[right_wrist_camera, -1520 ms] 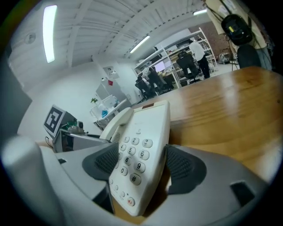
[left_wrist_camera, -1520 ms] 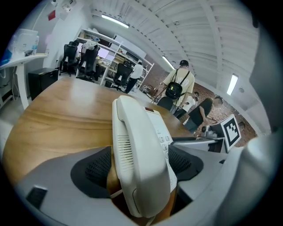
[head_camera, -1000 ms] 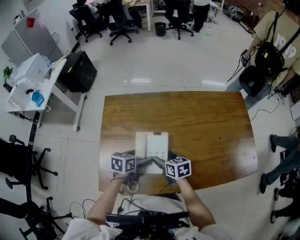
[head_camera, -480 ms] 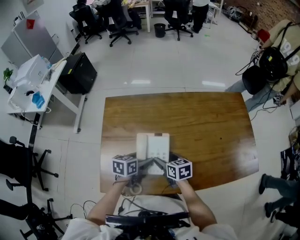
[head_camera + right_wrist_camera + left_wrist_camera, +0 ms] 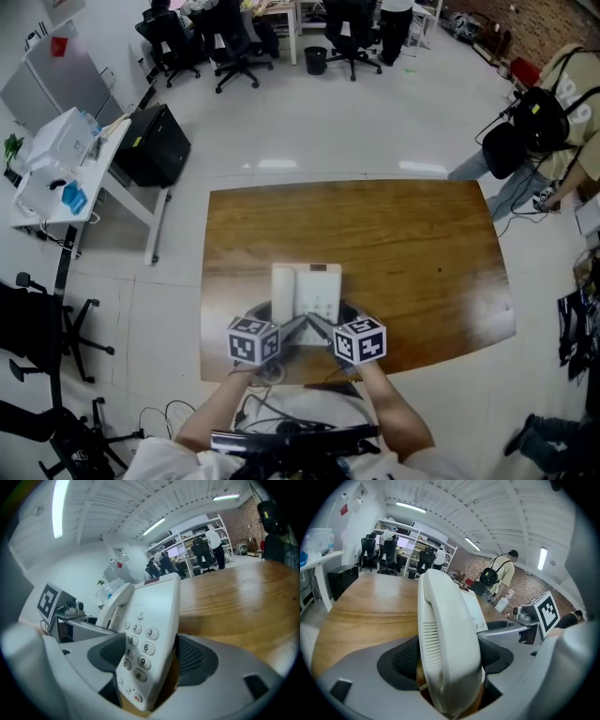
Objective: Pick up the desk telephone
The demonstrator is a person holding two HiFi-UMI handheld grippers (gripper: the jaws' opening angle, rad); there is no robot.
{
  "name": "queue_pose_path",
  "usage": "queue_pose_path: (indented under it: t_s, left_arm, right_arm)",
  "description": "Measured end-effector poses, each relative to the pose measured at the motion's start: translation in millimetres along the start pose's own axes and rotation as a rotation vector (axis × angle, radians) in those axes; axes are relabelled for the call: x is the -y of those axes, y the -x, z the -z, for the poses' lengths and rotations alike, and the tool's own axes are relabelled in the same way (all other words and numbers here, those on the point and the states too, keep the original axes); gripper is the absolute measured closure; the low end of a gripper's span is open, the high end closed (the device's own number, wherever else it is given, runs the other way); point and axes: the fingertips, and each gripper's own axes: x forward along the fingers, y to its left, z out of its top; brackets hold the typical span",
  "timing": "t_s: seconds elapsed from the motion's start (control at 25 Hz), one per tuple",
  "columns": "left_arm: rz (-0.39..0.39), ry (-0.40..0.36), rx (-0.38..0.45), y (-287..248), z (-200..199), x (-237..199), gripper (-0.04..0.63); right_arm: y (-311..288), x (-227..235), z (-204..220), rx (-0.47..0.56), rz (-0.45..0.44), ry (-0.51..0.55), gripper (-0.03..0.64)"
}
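Observation:
A white desk telephone (image 5: 305, 291) sits near the front edge of the wooden table (image 5: 403, 244), handset on its left. My left gripper (image 5: 284, 326) has the handset (image 5: 445, 620) between its jaws, which are closing, and both dark pads (image 5: 401, 658) touch its sides. My right gripper (image 5: 323, 328) grips the keypad side of the telephone (image 5: 145, 634), with a pad (image 5: 192, 656) against its underside and the other on its face. The phone's near end looks tipped up off the wood.
A white side desk (image 5: 56, 169) and a black box (image 5: 155, 141) stand left of the table. Office chairs (image 5: 234, 42) are at the back. A person with a black backpack (image 5: 553, 112) is at the right. Cables (image 5: 262, 394) hang at the front edge.
My left gripper has come up a little and closed in on the handset. The phone's near end has lifted slightly. The person at the right has walked further away.

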Motion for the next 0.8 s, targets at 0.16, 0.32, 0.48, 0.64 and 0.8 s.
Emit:
queue_pose_path:
  t_s: [0.16,0.32,0.48,0.64,0.8]
  left_arm:
    - [0.005,0.001,0.046,11,-9,5,0.232]
    - [0.004,-0.002,0.086,23,-18,10,0.233]
    - [-0.006,-0.031,0.136,39,-32,18,0.236]
    - [-0.010,-0.060,0.197,58,-49,28,0.241]
    - [-0.009,-0.080,0.260,79,-67,38,0.244]
  right_arm:
    - [10,-5,-8,0.056,0.024,0.002,0.275]
    - [20,-14,-19,0.086,0.032,0.042,0.275]
    - [32,-28,-30,0.129,0.027,0.065,0.275]
    - [47,-43,-46,0.200,0.034,0.095,0.275]
    - [66,-61,-66,0.253,0.046,0.155,0.276]
